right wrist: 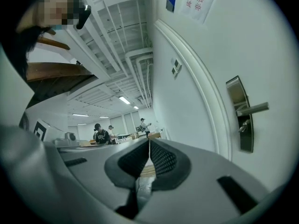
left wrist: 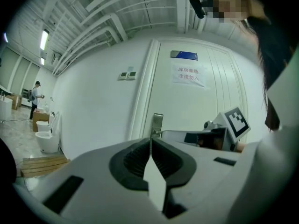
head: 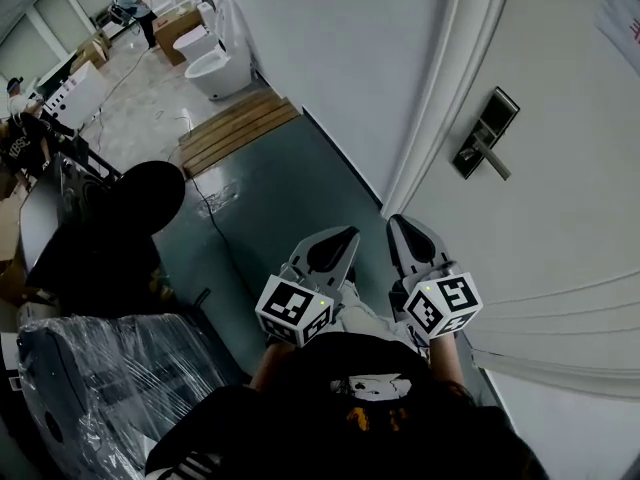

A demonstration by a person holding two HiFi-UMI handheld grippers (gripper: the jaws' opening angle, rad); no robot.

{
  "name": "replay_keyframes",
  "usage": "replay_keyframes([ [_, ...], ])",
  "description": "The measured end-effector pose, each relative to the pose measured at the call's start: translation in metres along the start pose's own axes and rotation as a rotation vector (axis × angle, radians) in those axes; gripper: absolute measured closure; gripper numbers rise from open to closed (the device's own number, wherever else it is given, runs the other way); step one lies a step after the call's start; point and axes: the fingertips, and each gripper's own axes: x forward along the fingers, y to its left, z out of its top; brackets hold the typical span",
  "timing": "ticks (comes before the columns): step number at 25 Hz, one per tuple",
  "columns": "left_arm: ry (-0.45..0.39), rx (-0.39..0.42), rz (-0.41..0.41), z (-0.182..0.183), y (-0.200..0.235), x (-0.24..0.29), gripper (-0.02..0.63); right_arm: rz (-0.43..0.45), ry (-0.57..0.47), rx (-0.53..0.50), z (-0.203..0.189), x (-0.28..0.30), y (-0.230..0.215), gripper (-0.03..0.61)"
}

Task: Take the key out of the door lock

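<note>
The white door (head: 560,218) carries a dark metal lock plate (head: 487,133) with a lever handle (head: 492,158). In the right gripper view the plate (right wrist: 244,118) is at the right, and a small metal key (right wrist: 242,127) sticks out just under the handle (right wrist: 254,108). My left gripper (head: 348,236) and right gripper (head: 398,226) are held side by side in front of my body, below and left of the lock and well short of it. Both are shut with nothing between the jaws. The left gripper view shows the lock plate (left wrist: 157,124) just beyond its shut tips (left wrist: 150,140).
A paper sign (left wrist: 188,75) hangs on the door above the lock. White toilets (head: 215,68) and a wooden pallet (head: 235,128) lie to the far left. A plastic-wrapped bulk (head: 110,388) and a dark round object (head: 140,203) stand at my left. People work in the background (head: 135,3).
</note>
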Motion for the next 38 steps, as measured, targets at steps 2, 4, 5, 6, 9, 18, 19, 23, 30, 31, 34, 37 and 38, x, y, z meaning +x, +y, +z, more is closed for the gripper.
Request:
replay_keyframes([
  [2,0.006,0.002,0.014,0.001,0.014,0.009,0.594,0.015,0.002,0.016,0.001,0.018,-0.007,0.574],
  [4,0.011,0.006,0.028,0.004,0.03,0.019,0.594,0.033,0.004,0.035,0.002,0.036,-0.014,0.574],
  [5,0.011,0.006,0.035,0.005,0.038,0.025,0.594,0.042,0.005,0.043,0.002,0.046,-0.018,0.574],
  [6,0.009,0.005,0.041,0.007,0.046,0.032,0.594,0.051,0.006,0.049,0.003,0.056,-0.023,0.574],
  [9,0.015,0.009,0.053,0.01,0.071,0.058,0.594,0.063,0.016,0.054,0.005,0.087,-0.041,0.574],
  [18,0.055,0.026,0.043,0.024,0.131,0.137,0.594,0.049,0.023,0.077,0.023,0.161,-0.101,0.574],
  [19,0.061,0.03,0.042,0.025,0.137,0.145,0.594,0.046,0.025,0.079,0.024,0.167,-0.107,0.572],
  [23,0.078,0.052,0.03,0.029,0.158,0.173,0.594,0.032,0.026,0.092,0.026,0.189,-0.128,0.574],
  [30,0.073,0.072,-0.023,0.036,0.167,0.224,0.594,-0.005,0.02,0.11,0.027,0.205,-0.165,0.573],
  [31,0.075,0.074,-0.036,0.037,0.163,0.23,0.594,-0.013,0.019,0.112,0.028,0.202,-0.169,0.572],
  [34,0.09,0.079,-0.074,0.037,0.146,0.241,0.594,-0.035,0.017,0.115,0.031,0.191,-0.178,0.574],
  [37,0.104,0.085,-0.11,0.036,0.134,0.246,0.594,-0.064,0.007,0.128,0.032,0.181,-0.182,0.573],
  [38,0.108,0.085,-0.124,0.035,0.131,0.249,0.594,-0.076,0.003,0.134,0.031,0.178,-0.185,0.572],
])
